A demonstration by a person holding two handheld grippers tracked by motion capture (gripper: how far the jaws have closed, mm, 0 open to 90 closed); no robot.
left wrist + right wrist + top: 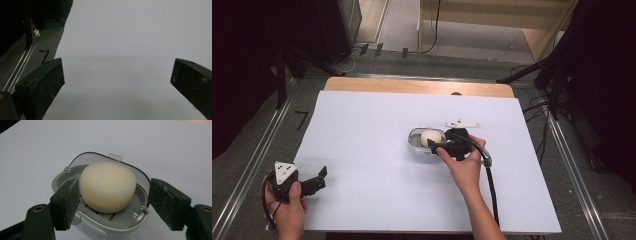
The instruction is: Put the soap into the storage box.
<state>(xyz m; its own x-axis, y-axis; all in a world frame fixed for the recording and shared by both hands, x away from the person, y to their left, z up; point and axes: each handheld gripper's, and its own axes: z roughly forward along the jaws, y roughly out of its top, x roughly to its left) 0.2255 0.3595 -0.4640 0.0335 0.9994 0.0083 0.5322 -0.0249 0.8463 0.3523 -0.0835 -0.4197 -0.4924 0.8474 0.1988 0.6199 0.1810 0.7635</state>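
A round cream soap bar [108, 183] lies in a grey soap dish [59, 182] whose clear lid [86, 160] stands raised behind it. My right gripper [113, 203] straddles the soap, jaws level with it. The left pad [67, 202] is close beside the soap, while the right pad [166, 202] stands clear of it by the dish's rim, so the gripper is open. From above, the dish [416, 144] and soap [430, 136] sit mid-table under my right gripper [438, 145]. My left gripper [319, 179] rests open at the sheet's near left corner, its jaws [117, 80] with nothing between them.
A white sheet [372, 115] covers the table, with a wooden strip [412, 86] bare at the far edge. Metal rails [257, 150] run along both sides. Stands and cables [537, 75] crowd the dark floor beyond.
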